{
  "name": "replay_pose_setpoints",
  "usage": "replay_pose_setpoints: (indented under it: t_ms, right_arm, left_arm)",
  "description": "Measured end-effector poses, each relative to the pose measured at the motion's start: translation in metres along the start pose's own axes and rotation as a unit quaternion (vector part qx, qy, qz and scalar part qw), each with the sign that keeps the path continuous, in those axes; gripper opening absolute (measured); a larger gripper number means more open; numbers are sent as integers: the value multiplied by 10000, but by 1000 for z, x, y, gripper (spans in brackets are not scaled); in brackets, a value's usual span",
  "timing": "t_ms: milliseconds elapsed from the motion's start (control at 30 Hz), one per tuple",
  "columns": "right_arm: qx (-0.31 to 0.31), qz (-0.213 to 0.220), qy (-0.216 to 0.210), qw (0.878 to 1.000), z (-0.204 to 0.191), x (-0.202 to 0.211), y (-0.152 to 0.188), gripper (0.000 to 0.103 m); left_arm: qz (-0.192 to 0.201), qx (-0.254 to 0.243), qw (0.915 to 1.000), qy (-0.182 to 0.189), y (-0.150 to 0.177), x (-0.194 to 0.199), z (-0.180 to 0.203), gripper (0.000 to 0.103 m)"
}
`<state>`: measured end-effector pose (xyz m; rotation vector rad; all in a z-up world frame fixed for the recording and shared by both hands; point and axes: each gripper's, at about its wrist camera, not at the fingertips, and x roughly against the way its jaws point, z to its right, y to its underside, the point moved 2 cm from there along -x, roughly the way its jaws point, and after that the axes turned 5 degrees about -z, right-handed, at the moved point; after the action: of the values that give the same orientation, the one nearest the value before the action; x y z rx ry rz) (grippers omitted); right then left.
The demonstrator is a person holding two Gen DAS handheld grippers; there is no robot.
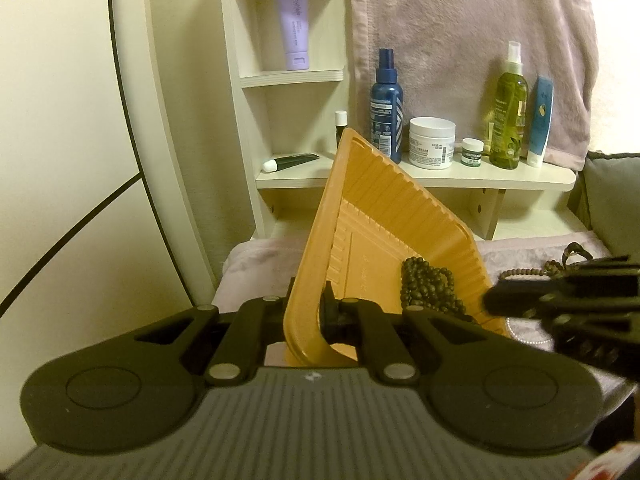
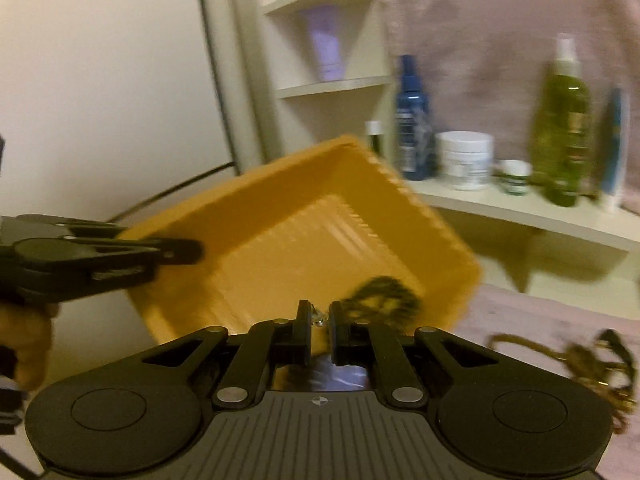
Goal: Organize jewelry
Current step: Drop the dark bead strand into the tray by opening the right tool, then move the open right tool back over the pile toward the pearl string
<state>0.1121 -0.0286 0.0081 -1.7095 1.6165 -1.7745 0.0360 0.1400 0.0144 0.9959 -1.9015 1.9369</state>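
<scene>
Cluttered vanity shelf [image 1: 420, 178] behind. Left gripper [image 1: 316, 312] clamped on tilted orange tray [image 1: 384, 216], beads [image 1: 428, 288] just right. Right gripper [image 2: 320, 320] pinching small shiny piece [image 2: 320, 317].

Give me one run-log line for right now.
left gripper: shut on orange tray rim, tray tilted | right gripper: pinching small shiny jewelry piece over tray | dark bead strand: in tray
</scene>
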Motion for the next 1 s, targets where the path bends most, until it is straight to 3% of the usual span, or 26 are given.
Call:
replay_pose_setpoints:
  t_ms: [200, 233, 267, 333, 433, 533, 733, 1000]
  right_arm:
    - [-94, -181, -438, 9988, -2, -18, 2, 10]
    - [-106, -183, -479, 9986, -1, -19, 3, 17]
    - [-144, -138, -498, 9986, 0, -18, 4, 39]
    - [-286, 40, -455, 9985, 6, -11, 6, 62]
    - [-472, 235, -192, 9984, 20, 6, 6, 62]
    - [-632, 397, 404, 9964, 41, 24, 13, 62]
    - [-1146, 122, 1494, 9820, 90, 49, 53, 62]
    - [-1722, -62, 2054, 9634, 123, 70, 90, 62]
  left_arm:
    - [1, 6, 10000, -4, 0, -1, 0, 7]
    - [1, 10, 10000, 1, 0, 0, 0, 7]
    - [0, 18, 10000, 2, -1, -1, 0, 7]
    - [-4, 27, 10000, -1, -1, -1, -1, 7]
    - [-10, 33, 10000, -1, -1, -2, -1, 7]
    - [-2, 27, 10000, -10, 0, -2, -1, 6]
    - [-4, 33, 10000, -2, -1, -2, -1, 7]
    - [-2, 10, 10000, -28, -1, -2, 0, 6]
